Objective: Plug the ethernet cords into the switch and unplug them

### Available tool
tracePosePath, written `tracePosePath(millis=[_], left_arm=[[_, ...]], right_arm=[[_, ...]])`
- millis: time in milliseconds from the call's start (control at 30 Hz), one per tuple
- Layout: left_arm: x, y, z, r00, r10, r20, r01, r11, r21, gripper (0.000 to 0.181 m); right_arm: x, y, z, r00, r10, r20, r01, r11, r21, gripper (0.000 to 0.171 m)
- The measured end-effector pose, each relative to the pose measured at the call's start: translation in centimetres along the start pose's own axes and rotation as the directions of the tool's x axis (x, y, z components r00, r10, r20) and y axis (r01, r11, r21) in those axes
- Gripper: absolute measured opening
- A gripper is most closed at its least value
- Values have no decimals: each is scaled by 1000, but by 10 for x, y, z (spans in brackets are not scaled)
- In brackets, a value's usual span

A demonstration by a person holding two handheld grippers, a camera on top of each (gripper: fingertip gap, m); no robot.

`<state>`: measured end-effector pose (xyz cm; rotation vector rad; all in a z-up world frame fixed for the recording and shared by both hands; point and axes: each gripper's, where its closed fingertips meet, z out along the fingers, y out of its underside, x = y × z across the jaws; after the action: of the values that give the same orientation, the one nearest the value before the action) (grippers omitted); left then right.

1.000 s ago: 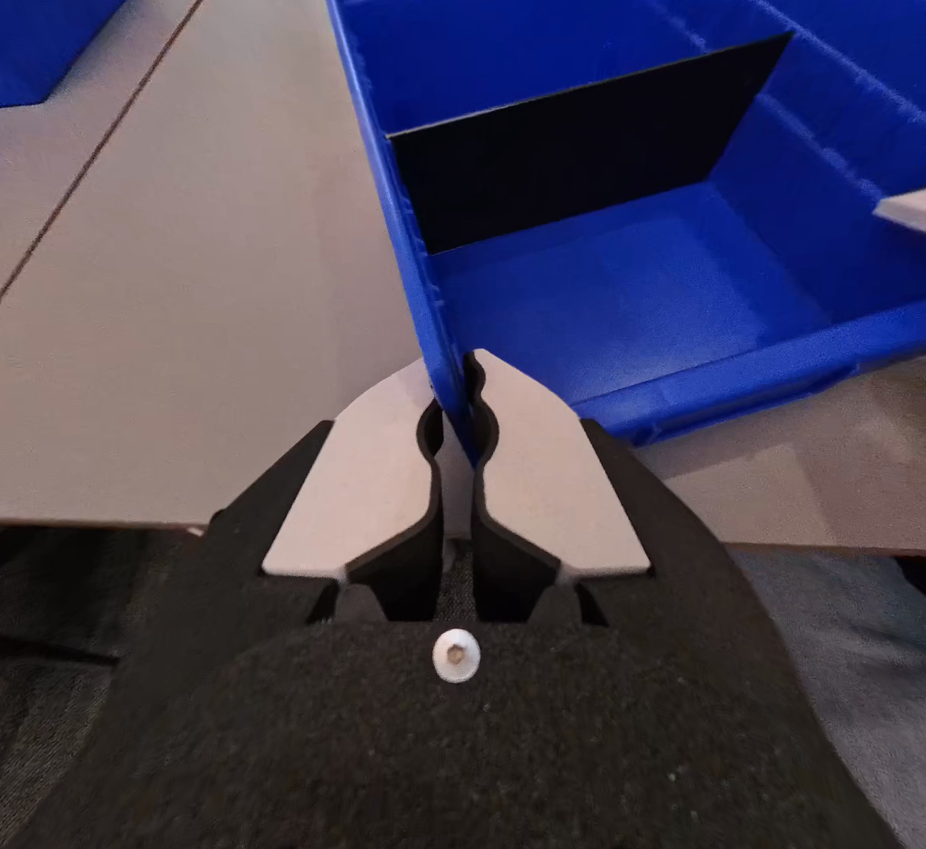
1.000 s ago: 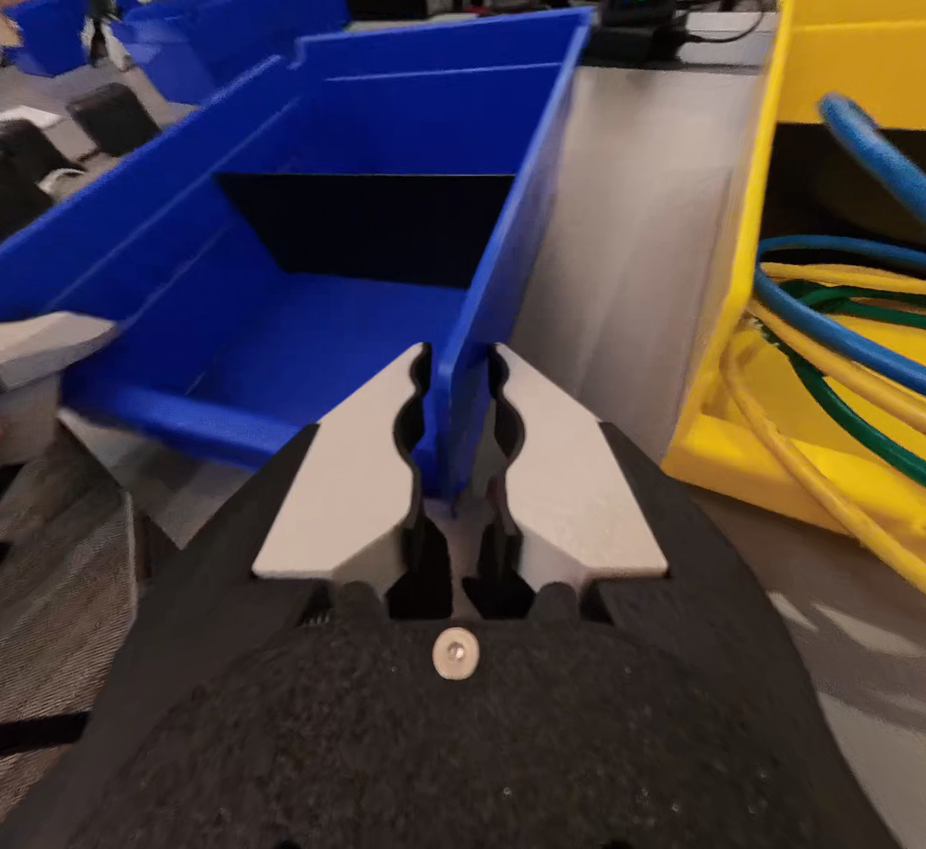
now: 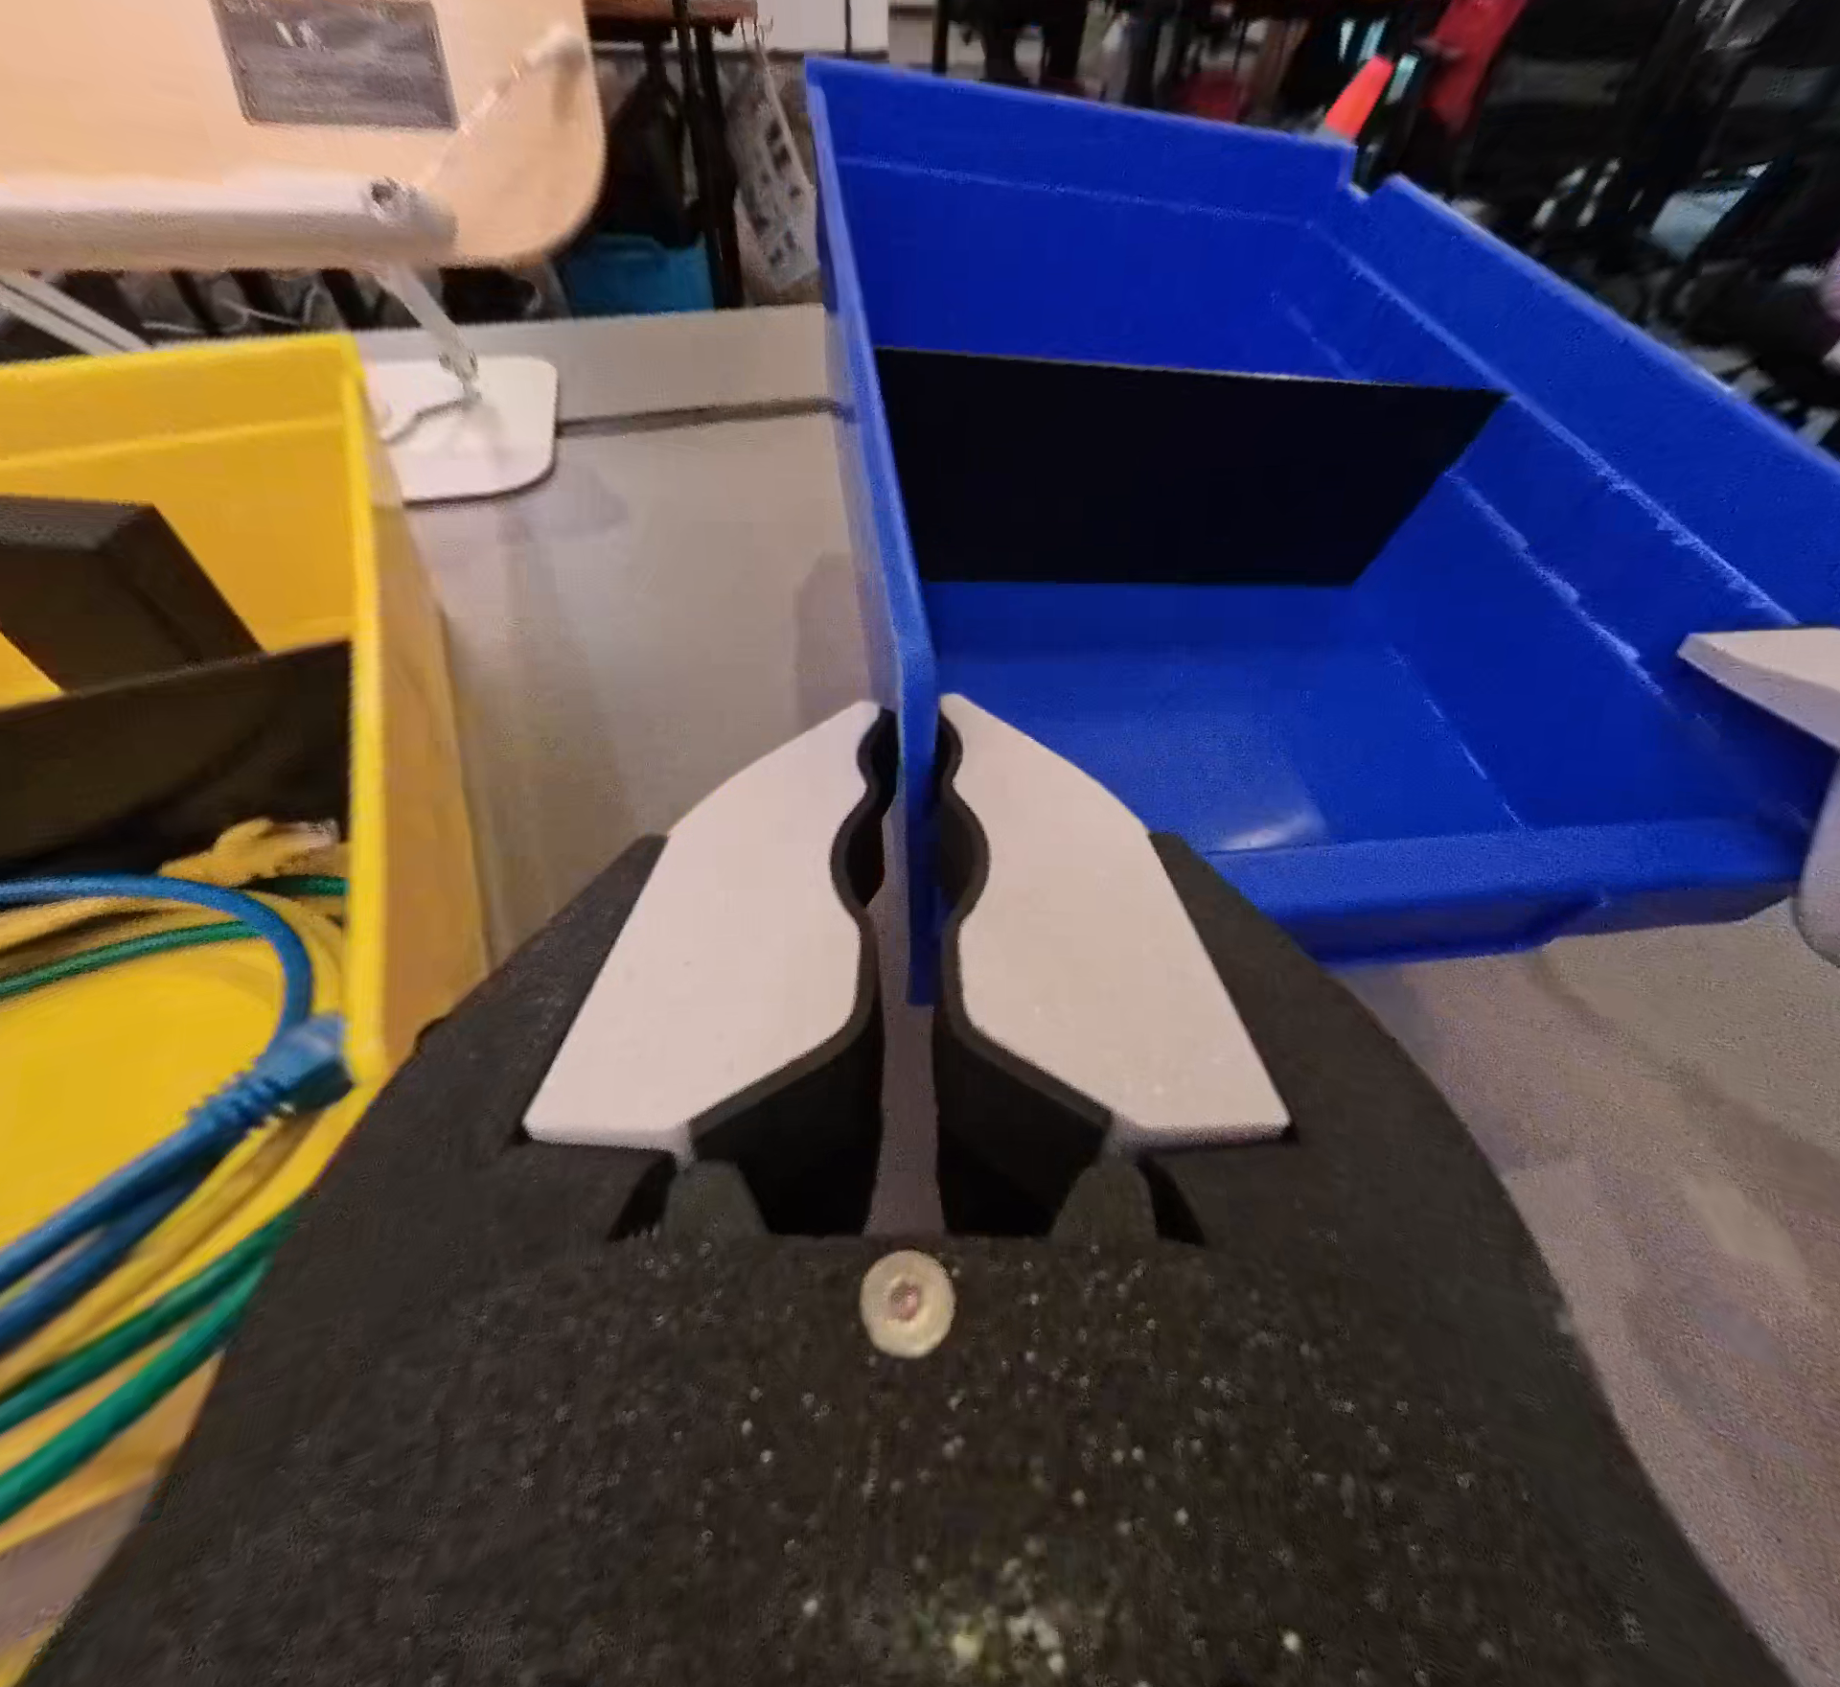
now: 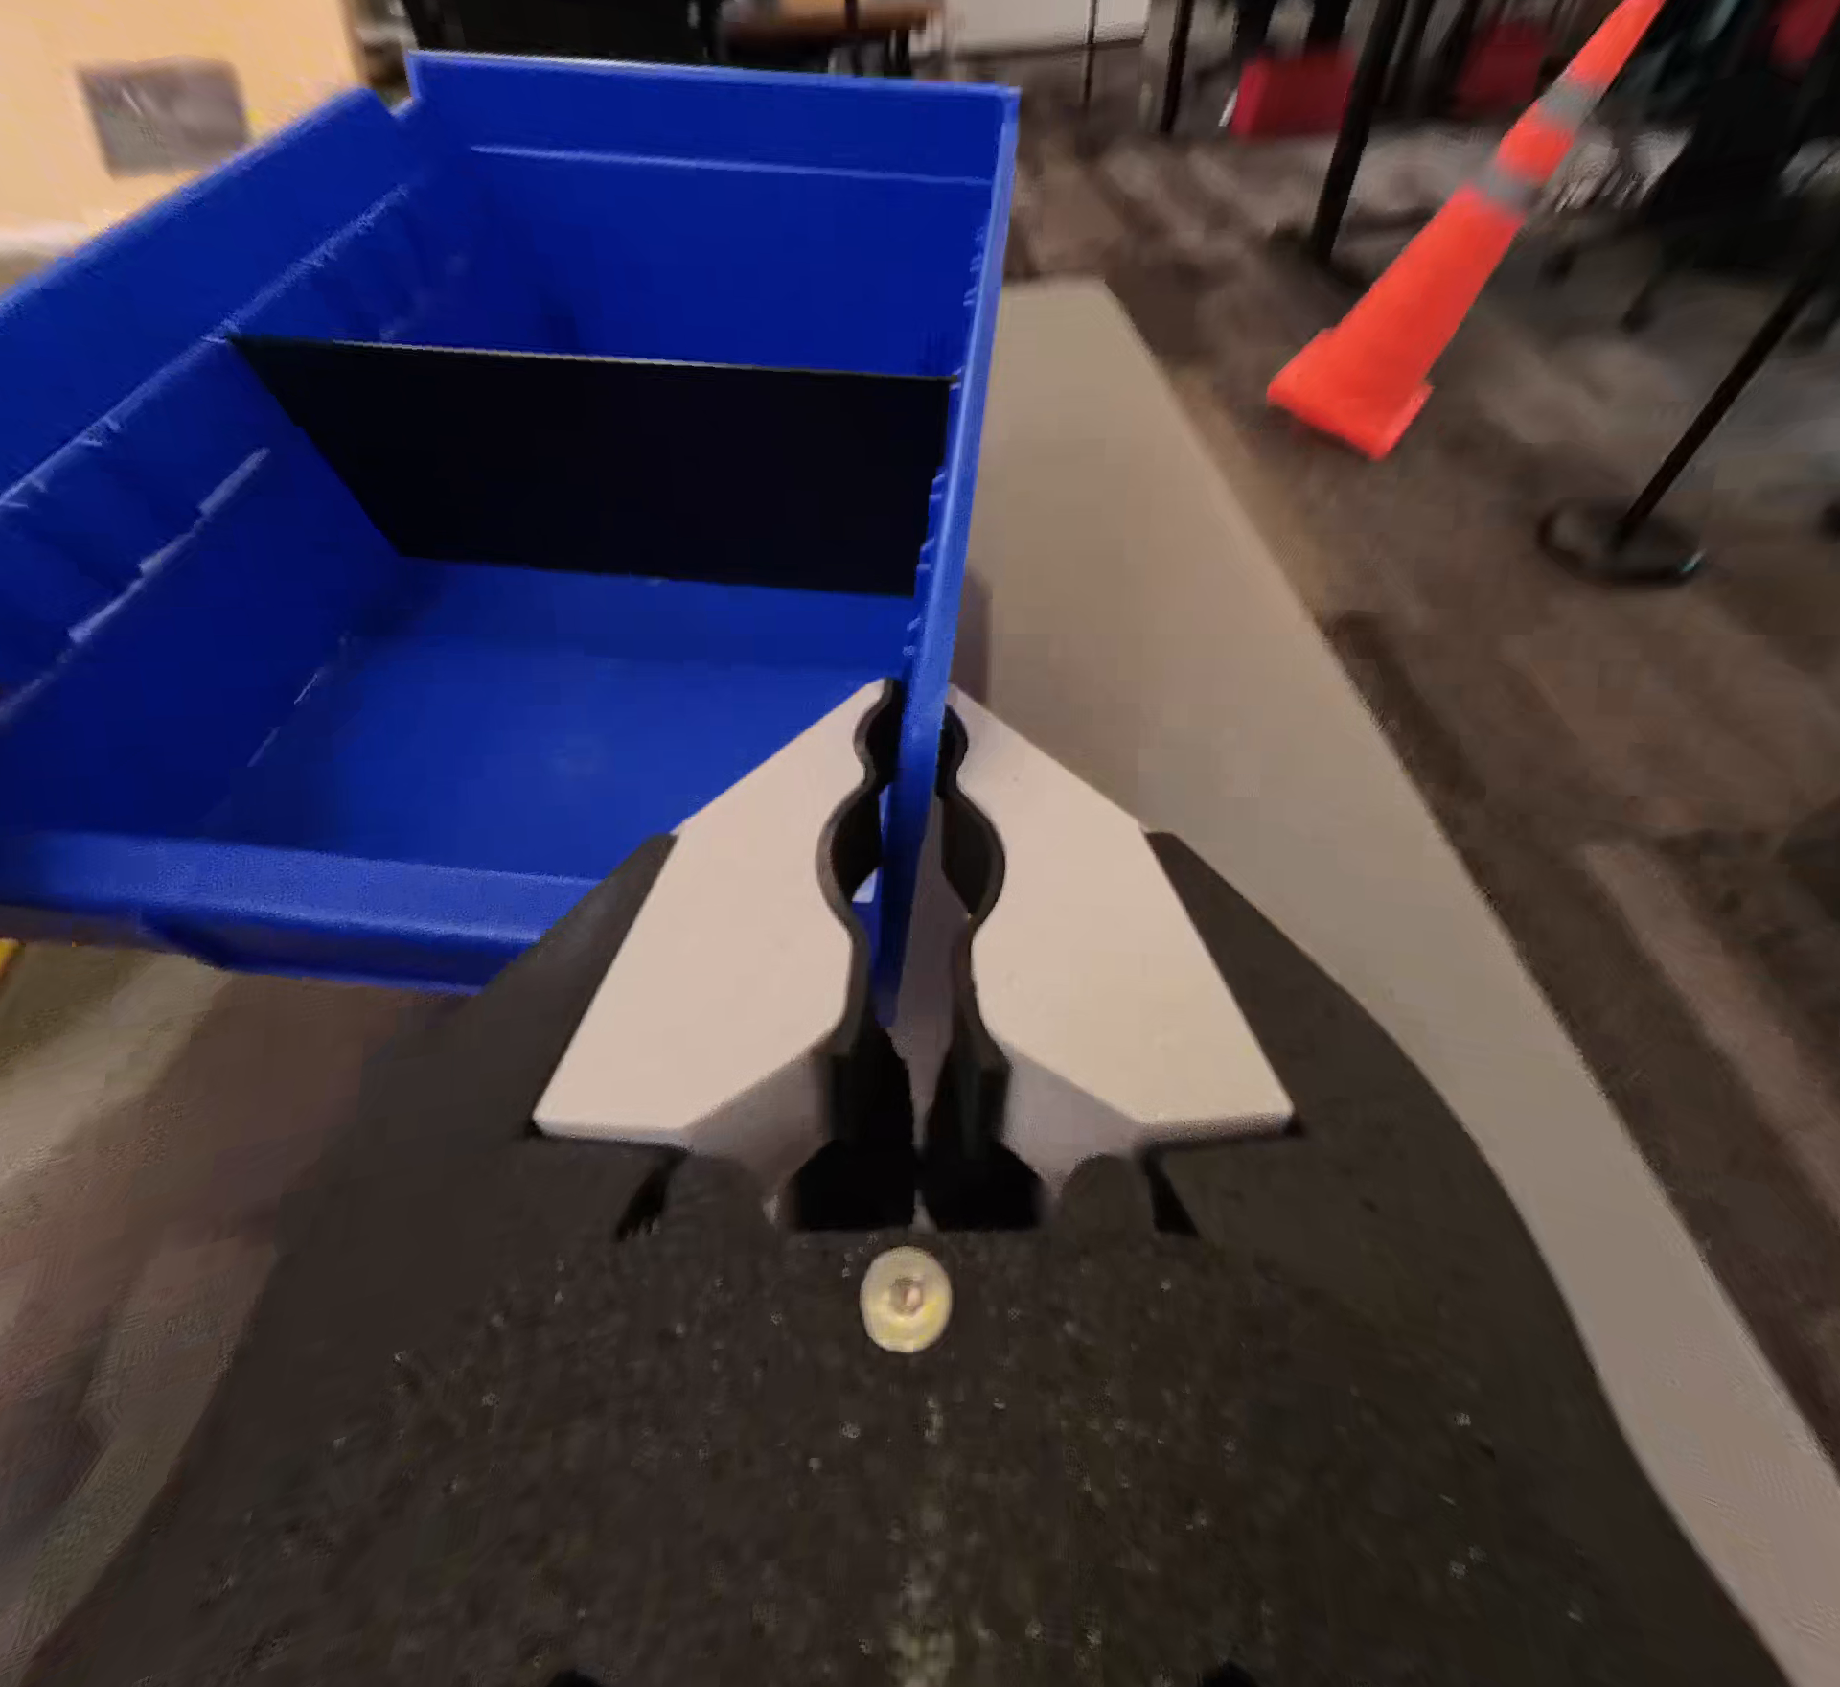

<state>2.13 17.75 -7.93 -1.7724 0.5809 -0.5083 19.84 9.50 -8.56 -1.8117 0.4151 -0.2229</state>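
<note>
Your left gripper point(image 3: 911, 723) is clamped on the left wall of the blue bin point(image 3: 1245, 743), and your right gripper point(image 4: 921, 708) is clamped on its right wall. A black divider point(image 3: 1145, 464) crosses the bin. Left of the bin, the yellow bin point(image 3: 368, 643) holds the ethernet cords point(image 3: 249, 1082), coiled blue, yellow and green. No switch shows. Behind the yellow bin, a plaque point(image 3: 334, 56) is too blurred to read.

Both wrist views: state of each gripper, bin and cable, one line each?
left gripper: jaws shut on the blue bin's left wall.
right gripper: jaws shut on its right wall.
blue bin: empty, held between both grippers, black divider upright inside.
yellow bin: on the table, holds the cables.
ethernet cables: coiled, unplugged, one blue plug over the rim.
</note>
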Motion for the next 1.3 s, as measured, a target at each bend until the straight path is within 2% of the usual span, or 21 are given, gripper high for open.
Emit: tracePosePath(millis=[100,133,233,367,400,467,533,600,667,700,733,833,900,967,1000,1067,1167,1200,1267,1300], left_arm=[[15,36,12,1000,12,25,-11,998,-64,5],[16,42,12,999,10,34,-7,998,-66,5],[17,44,15,999,5,52,-2,998,-59,6],[23,55,15,992,-94,-79,78,981,-178,12],[31,57,8,984,-94,-155,58,974,-219,22],[38,60,-18,962,-10,-272,-61,966,-251,18],[26,49,-47,952,62,-301,-124,973,-193,18],[14,30,-77,929,84,-360,-135,984,-118,19],[-23,12,-99,939,162,-304,-186,981,-51,25],[-51,5,-106,949,213,-233,-225,974,-24,27],[-84,-1,-114,958,249,-143,-252,968,-2,29],[-192,2,-130,976,185,117,-190,981,31,34],[-241,24,-131,963,153,221,-150,988,-29,43],[-262,36,-129,940,208,269,-192,978,-86,44],[-268,38,-128,934,215,286,-195,976,-97,44],[-272,47,-122,954,157,255,-132,985,-112,41],[-277,67,-112,981,45,190,-13,986,-167,31],[-275,68,-110,989,6,149,18,987,-160,25],[-269,68,-106,996,-46,75,58,986,-159,11],[-270,68,-105,996,-45,77,57,986,-157,10]], right_arm=[[19,42,18,998,52,34,-48,992,-117,5],[20,39,21,998,57,36,-54,995,-84,4],[22,38,30,1000,-20,5,21,994,-106,6],[24,36,33,1000,-12,2,12,995,-96,5],[27,36,33,1000,-21,-4,21,995,-96,6],[32,35,32,1000,-25,-9,24,996,-86,9],[35,35,31,1000,-23,-17,22,997,-74,14],[42,27,27,997,-46,-64,42,997,-69,28],[41,0,12,993,-25,-116,26,1000,5,39],[34,-17,2,991,-7,-130,14,998,53,47],[17,-33,-9,993,2,-114,9,995,96,47],[-89,-62,-30,992,-92,87,77,984,160,49],[-180,-49,-39,952,-125,279,85,985,150,49],[-259,-10,-40,889,-56,454,33,998,57,49],[-284,15,-34,881,-20,474,27,1000,-7,48],[-303,53,-14,908,14,418,28,995,-94,49],[-297,65,14,958,-70,277,96,992,-79,47],[-289,67,21,974,-77,211,98,991,-90,35],[-291,65,24,977,-54,204,74,993,-90,7],[-293,65,23,978,-72,198,92,991,-94,3]])
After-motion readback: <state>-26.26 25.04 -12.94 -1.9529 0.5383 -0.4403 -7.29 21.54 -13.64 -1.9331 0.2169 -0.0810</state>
